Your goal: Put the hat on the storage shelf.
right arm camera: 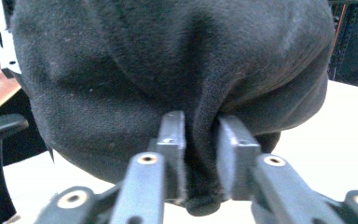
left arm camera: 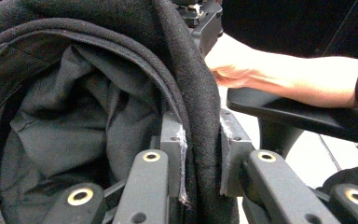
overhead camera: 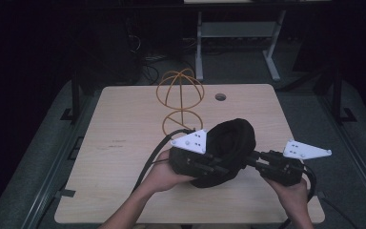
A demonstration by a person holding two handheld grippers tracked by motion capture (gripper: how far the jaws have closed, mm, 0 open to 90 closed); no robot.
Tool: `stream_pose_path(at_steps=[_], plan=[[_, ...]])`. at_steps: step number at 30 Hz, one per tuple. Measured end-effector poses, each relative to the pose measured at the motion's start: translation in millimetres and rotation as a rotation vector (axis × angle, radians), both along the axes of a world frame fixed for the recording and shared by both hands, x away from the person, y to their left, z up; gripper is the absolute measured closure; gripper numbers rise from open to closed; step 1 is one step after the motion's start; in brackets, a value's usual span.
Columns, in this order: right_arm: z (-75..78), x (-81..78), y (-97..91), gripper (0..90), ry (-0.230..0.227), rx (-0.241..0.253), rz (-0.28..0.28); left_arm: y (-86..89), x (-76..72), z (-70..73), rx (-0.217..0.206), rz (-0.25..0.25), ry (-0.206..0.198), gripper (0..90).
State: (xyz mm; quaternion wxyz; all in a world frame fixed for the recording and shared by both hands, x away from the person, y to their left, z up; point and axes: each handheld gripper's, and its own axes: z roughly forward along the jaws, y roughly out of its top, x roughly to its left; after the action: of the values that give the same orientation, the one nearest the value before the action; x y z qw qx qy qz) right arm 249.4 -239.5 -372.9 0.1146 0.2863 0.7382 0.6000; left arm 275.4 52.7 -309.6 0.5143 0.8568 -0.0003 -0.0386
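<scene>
Hat (overhead camera: 231,143) opening faces L; both tools clamp rim.

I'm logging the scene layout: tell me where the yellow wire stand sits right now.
In the high view, the yellow wire stand sits upright on the table near its far edge, about mid-width, just behind the black hat and left of the table's round hole.

Black hat (overhead camera: 232,143) covers jaw tips of left gripper (overhead camera: 208,164) & right gripper (overhead camera: 256,160) in high view. Left gripper view: hat (left arm camera: 98,93) cut off top, left & bottom; lining dim inside. Right gripper view: hat (right arm camera: 168,60) cut at top. Bench (overhead camera: 124,138) near edge partly hidden by forearms.
</scene>
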Motion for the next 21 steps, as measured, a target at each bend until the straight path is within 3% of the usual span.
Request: stream_pose_path(at_steps=[1, 4, 11, 15, 21], plan=[[0.4, 0.1, 1.6, 83.5, -0.007, -0.010, 0.006, 1.1, 0.8, 0.0, 0.001, 0.001, -0.004, 75.0], [1.2, -0.3, 1.8, 85.8, -0.012, -0.009, 0.001, 3.3, 1.9, 0.0, -0.008, 0.009, 0.007, 74.5], [9.9, -2.5, -5.8, 87.1, -0.033, 0.025, -0.029, 15.5, 9.5, -5.8, -0.004, 0.076, 0.023, 70.1], [19.2, -2.4, -7.7, 87.5, -0.056, 0.043, -0.035, 18.5, 10.5, -8.1, -0.012, 0.085, 0.037, 68.3], [30.7, -4.5, -6.9, 88.0, -0.098, 0.042, -0.061, 19.9, 10.2, -6.4, -0.023, 0.101, 0.025, 67.4]])
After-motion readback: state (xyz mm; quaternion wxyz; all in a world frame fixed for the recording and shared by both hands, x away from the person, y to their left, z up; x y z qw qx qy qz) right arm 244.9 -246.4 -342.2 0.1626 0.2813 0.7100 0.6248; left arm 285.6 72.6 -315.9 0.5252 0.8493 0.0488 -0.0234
